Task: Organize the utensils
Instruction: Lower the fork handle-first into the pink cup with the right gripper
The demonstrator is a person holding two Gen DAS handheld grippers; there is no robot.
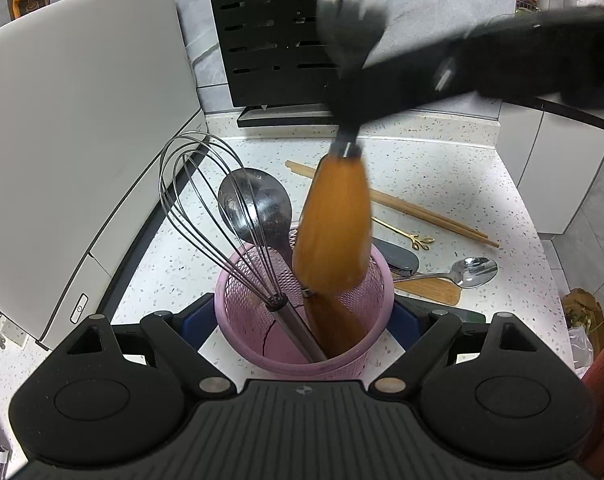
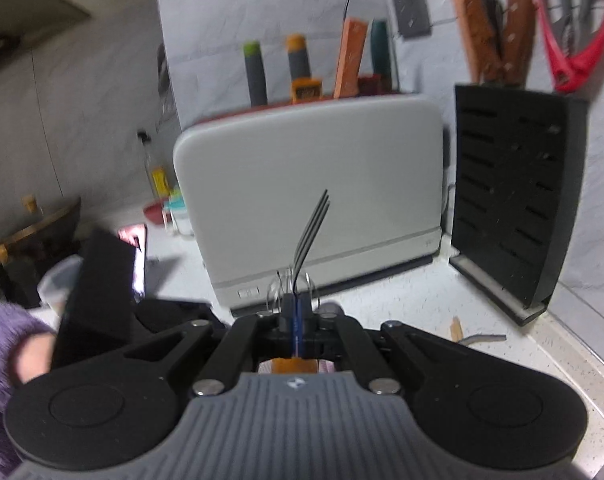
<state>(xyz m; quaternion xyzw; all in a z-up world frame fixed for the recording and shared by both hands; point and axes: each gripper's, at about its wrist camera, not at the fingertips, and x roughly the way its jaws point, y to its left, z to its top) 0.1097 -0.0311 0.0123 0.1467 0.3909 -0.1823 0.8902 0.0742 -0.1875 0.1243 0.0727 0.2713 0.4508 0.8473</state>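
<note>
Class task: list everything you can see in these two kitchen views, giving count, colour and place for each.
holder: one, pink mesh, between the left gripper's fingers
whisk: one, steel, in holder
ladle: one, steel, in holder
fork: one, wooden-handled, above holder
chopsticks: pair, wooden, on counter
spoon: one, silver, on counter
knife block: one, black, by wall
right gripper: black, shut on fork
left gripper: black, around holder
</note>
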